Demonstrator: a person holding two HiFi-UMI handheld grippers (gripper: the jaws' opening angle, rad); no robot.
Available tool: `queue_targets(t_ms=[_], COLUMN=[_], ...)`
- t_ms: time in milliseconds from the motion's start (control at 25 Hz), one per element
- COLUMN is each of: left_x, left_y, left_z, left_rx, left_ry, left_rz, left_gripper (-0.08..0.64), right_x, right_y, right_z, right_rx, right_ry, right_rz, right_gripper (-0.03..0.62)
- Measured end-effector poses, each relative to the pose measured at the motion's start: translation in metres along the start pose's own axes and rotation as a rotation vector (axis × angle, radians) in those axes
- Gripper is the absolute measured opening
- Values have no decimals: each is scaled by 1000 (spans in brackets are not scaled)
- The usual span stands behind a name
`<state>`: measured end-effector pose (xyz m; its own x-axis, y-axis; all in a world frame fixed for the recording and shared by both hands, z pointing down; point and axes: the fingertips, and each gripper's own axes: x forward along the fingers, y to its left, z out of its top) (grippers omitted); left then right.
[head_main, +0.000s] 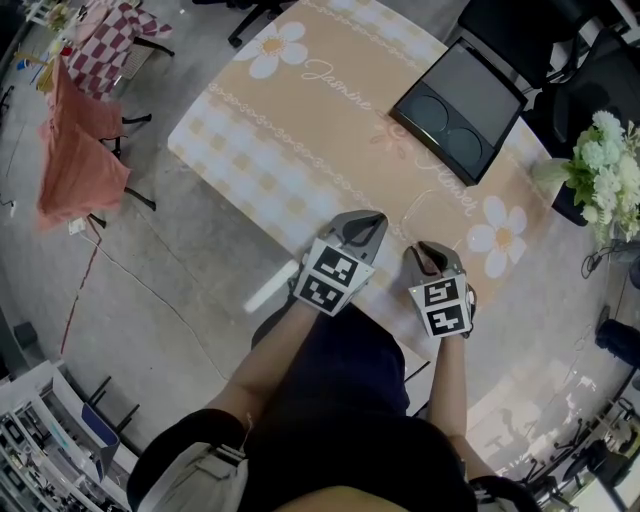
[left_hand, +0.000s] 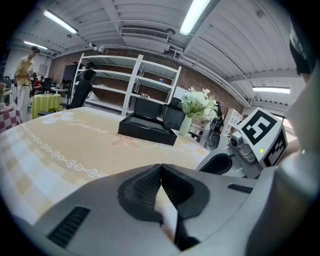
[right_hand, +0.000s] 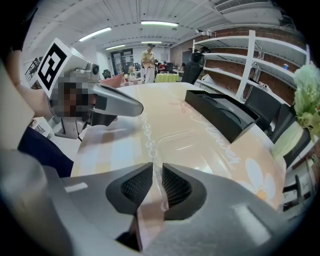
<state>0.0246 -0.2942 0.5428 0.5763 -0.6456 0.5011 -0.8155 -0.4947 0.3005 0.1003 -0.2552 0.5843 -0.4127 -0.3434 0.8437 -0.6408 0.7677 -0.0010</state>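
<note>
Both grippers hang over the near edge of the table (head_main: 300, 130), side by side but apart. The left gripper (left_hand: 160, 167) has its jaws pressed together at the tips, with nothing between them. The right gripper (right_hand: 157, 167) has its jaws drawn almost together, leaving only a hairline slit, and I can make out nothing caught in it.

Just ahead of the right gripper a clear plastic tray (right_hand: 187, 142) lies flat on the daisy-print tablecloth, with bare cloth between them. Further back sits a black tray (head_main: 460, 100) with two round hollows. A vase of white flowers (head_main: 610, 160) stands off the far right corner. Chairs draped in red cloth (head_main: 75, 150) stand well away to the left.
</note>
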Motion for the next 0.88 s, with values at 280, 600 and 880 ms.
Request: queue_targets(t_ms=[280, 600, 880], left_x=[-4, -9, -11], left_y=[0, 0, -7], left_z=[-1, -2, 1], left_rx=[8, 19, 44], left_ry=[6, 11, 14], left_rz=[-6, -11, -40], left_gripper=[8, 8, 8], right_x=[0, -3, -15], right_y=[1, -1, -5], right_z=[0, 2, 7], right_rx=[-17, -9, 106], right_ry=[5, -9, -71], right_rz=[-27, -75, -93], right_gripper=[43, 26, 21])
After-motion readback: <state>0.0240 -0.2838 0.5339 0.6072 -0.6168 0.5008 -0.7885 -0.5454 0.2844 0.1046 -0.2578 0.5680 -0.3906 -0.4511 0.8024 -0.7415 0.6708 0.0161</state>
